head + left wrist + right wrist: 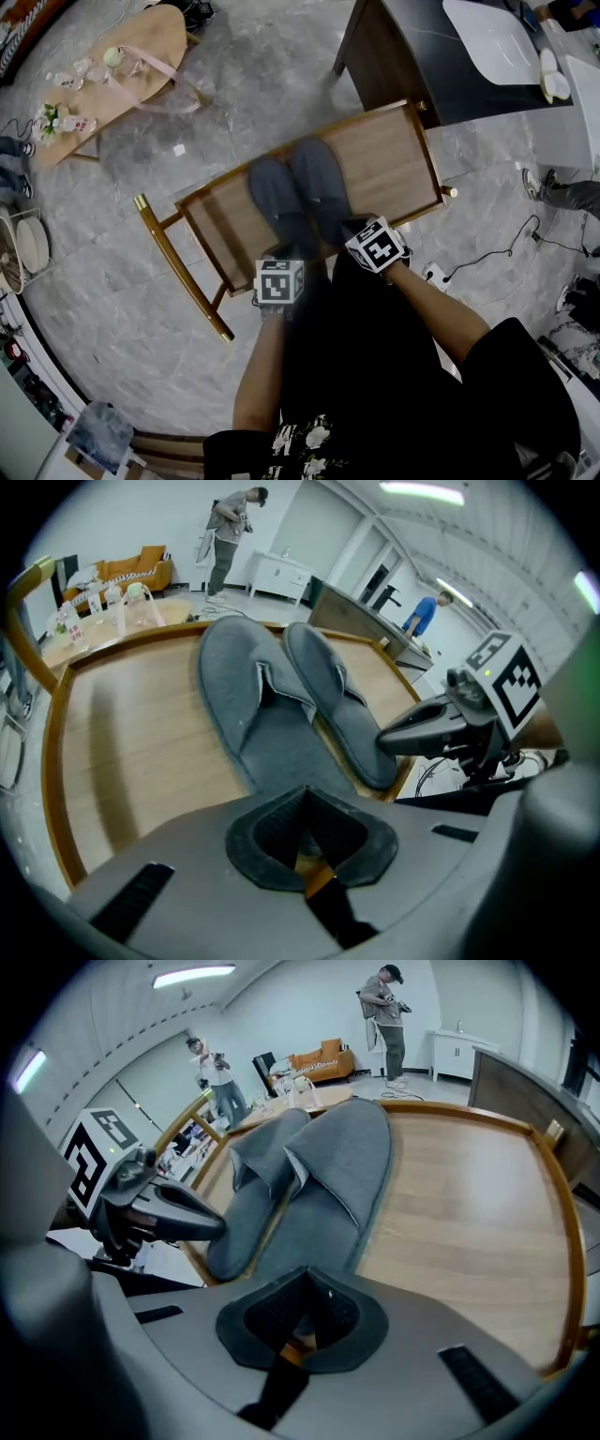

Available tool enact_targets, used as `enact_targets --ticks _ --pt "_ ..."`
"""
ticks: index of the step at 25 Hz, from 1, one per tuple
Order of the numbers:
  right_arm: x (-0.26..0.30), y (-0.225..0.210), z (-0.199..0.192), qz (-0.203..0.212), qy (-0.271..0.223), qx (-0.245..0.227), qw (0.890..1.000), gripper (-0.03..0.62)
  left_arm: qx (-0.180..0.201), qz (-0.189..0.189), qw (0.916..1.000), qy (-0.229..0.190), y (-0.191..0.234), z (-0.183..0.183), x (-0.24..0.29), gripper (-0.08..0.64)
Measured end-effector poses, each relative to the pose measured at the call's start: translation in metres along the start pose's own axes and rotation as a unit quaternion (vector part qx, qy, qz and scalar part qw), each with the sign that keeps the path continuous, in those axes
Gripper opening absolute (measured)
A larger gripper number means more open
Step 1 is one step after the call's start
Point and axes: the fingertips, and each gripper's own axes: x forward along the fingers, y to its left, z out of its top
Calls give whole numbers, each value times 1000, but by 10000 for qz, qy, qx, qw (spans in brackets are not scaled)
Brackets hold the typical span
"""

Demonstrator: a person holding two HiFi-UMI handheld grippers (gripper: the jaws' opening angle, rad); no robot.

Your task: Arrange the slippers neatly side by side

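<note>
The left tool (305,841) is seen pressed together on the heel of the left slipper (248,714), and the right tool (295,1321) likewise on the right slipper (342,1162). Both slippers are laid touching on the tabletop (394,155), and nothing else is contained by its raised rim (560,1194). If one heel were tugged unevenly, the uppers could be overlapped, or a heel dragged over the near edge.

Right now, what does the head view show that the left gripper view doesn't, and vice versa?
Head view only: the cube on the left gripper, and the person's forearms. Left gripper view only: two bystanders, an orange sofa, ceiling lights. Both: left slipper and right slipper side by side on the table, with the right gripper at the right slipper's heel.
</note>
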Motion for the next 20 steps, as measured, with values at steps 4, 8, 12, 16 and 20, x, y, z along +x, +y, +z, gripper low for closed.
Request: enact_targets --ticks 4,8,12,16,20 --pt "2 10 0 84 47 -183 9998 -2 142 -40 9998 132 -6 1 7 2" --pt "5 13 2 120 17 -220 9997 -2 120 -25 9999 90 -5 3 7 2" --pt "-2 12 11 -27 -241 -279 9993 -2 230 -81 9997 -30 -3 7 2 2" --pt "-41 25 41 179 -1186 -54 9928 -1 324 42 9986 -427 6 16 -39 2" --pt "-124 48 110 -99 -2826 -572 9575 -1 309 270 9853 -1659 9 66 -124 2"
